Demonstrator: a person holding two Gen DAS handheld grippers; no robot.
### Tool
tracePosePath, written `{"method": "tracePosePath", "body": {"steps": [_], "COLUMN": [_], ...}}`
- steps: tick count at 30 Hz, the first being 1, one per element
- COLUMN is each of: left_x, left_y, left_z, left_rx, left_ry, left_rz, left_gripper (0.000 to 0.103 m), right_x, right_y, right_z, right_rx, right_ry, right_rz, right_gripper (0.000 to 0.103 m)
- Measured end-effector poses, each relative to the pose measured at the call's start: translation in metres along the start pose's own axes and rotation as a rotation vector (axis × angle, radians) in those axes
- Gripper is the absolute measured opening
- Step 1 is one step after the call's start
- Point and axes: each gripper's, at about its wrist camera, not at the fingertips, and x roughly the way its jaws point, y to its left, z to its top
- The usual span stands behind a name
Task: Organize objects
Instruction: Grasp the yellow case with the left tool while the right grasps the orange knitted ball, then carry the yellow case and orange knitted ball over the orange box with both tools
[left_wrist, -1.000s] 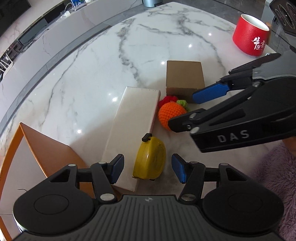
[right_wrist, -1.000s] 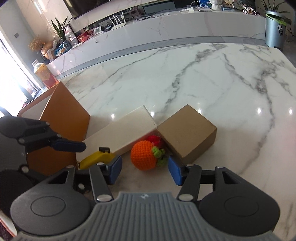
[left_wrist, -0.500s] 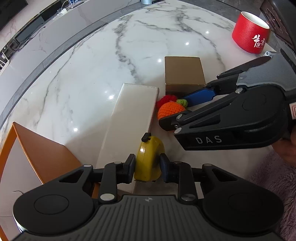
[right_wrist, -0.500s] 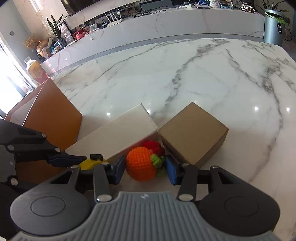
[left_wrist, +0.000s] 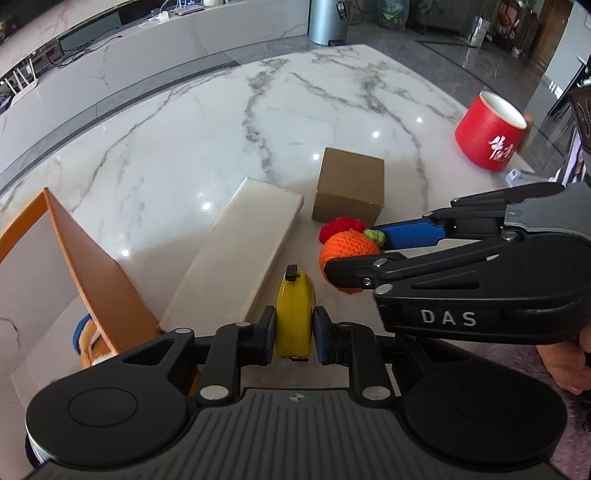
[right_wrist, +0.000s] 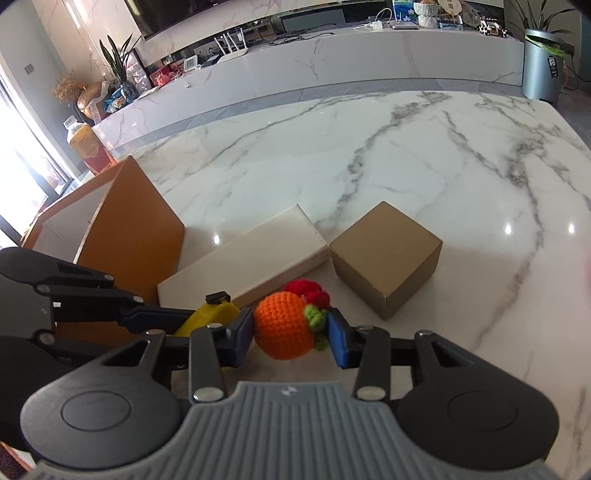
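Behind the orange box wall (left_wrist: 110, 284), plush toy (left_wrist: 86, 341) mostly hidden, left tongs (left_wrist: 294, 328) gripping yellow tape measure (left_wrist: 294, 314), right tongs (right_wrist: 290, 334) clamping crochet orange (right_wrist: 282, 325).

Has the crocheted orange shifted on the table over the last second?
Cannot tell. The crocheted orange sits beside the brown box as before, now clamped by the right gripper; only the camera clearly moved.
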Motion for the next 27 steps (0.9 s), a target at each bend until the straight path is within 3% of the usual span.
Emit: {"method": "tracePosePath", "body": {"steps": [8,16,20,27], "left_x": [-0.083,-0.158,-0.159,-0.116], "left_y": [0.008,0.047,0.066,0.090], "left_z": [-0.019,-0.057,-0.080,-0.108], "left_rx": [-0.093,-0.324,-0.456,-0.673], "left_ry": [-0.148,-0.257,-0.244,-0.159], "left_rz": [-0.054,-0.042,-0.064,-0.179], "left_gripper": [0.024,0.024,0.024,0.023], "right_x": [-0.065,-0.111,-0.118,-0.105], "right_y": [0.031,0.093,0.119,0.141], "right_z": [0.002,0.004,0.003,-0.004], "right_rx": [-0.037,-0.148,-0.194,-0.244], "right_ry": [-0.109,-0.193,-0.205,-0.156], "right_rz": [0.042,0.158,0.186,0.196], "right_gripper": [0.045,0.045,0.045,0.045]}}
